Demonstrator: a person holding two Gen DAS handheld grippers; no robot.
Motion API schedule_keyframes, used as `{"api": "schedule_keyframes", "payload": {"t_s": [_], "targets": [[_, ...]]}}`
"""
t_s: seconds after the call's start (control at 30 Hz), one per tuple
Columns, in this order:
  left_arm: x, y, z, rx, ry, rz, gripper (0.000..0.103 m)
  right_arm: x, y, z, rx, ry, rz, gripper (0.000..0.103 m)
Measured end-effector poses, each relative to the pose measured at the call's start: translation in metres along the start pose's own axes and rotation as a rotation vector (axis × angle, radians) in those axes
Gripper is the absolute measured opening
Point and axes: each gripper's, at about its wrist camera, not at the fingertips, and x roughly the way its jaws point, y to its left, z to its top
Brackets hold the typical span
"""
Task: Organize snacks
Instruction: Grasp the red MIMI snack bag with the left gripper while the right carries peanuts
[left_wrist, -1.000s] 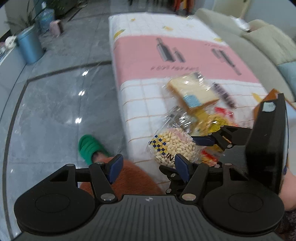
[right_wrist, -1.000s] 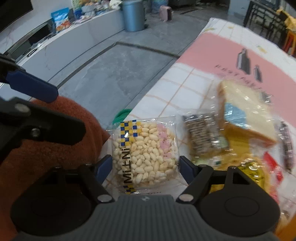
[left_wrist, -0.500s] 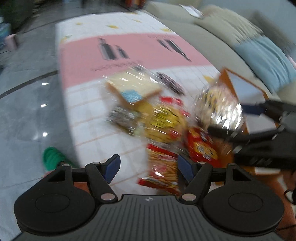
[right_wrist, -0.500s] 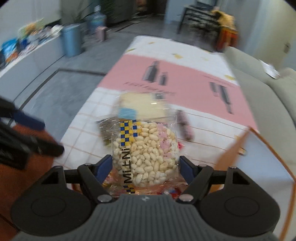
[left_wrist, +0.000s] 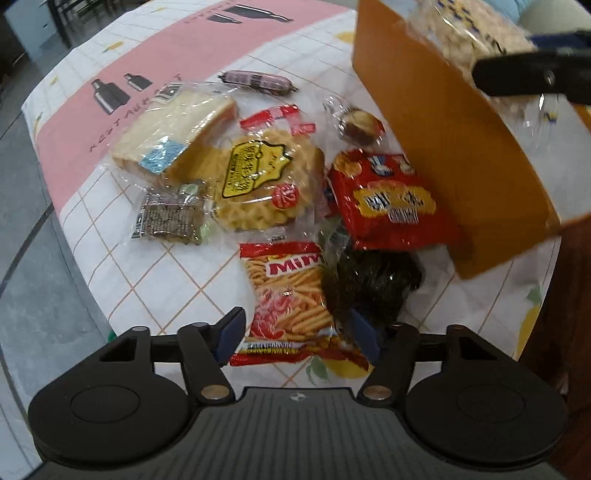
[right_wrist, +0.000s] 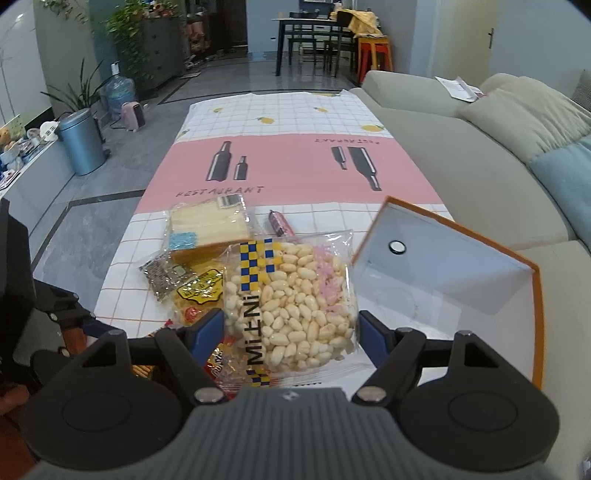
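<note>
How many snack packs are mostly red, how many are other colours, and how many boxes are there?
Mostly red packs: 2 (biscuit pack, stick snack pack)
Other packs: 7 (bread, sausage, round waffle, small bun, seed bar, black pack, puffed rice pack)
Orange box: 1
Total: 10

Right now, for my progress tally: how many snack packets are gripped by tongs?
1: the puffed-rice packet, in the right tongs beside the orange box. The left tongs are closing with the fries packet between them, not pressing it yet.
</note>
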Motion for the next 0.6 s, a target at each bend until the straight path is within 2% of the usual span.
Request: {"api": "schedule_keyframes", "payload": {"t_s": [0.13,0.27,0.33,0.43,0.6], "targets": [[0.009,-0.004,0.003,0.03,0.033,0.04,0.074,0.004,-0.004,-0.003,0.024,0.003,0.005,0.076],[0.024,-0.007,0.005,0.031,0.052,0.044,0.071,0.005,-0.007,-0.006,0.033,0.016,0.012,0.076],[0.024,-0.007,0.006,0.021,0.046,0.034,0.062,0.004,-0.008,-0.008,0.038,0.017,0.013,0.076],[0.021,-0.007,0.005,0.001,0.037,0.036,0.052,0.003,-0.011,-0.011,0.044,0.018,0.009,0.076],[0.01,-0.002,0.0,-0.075,0.018,0.063,0.047,-0.002,-0.014,-0.015,0.061,0.019,0.004,0.076]]}}
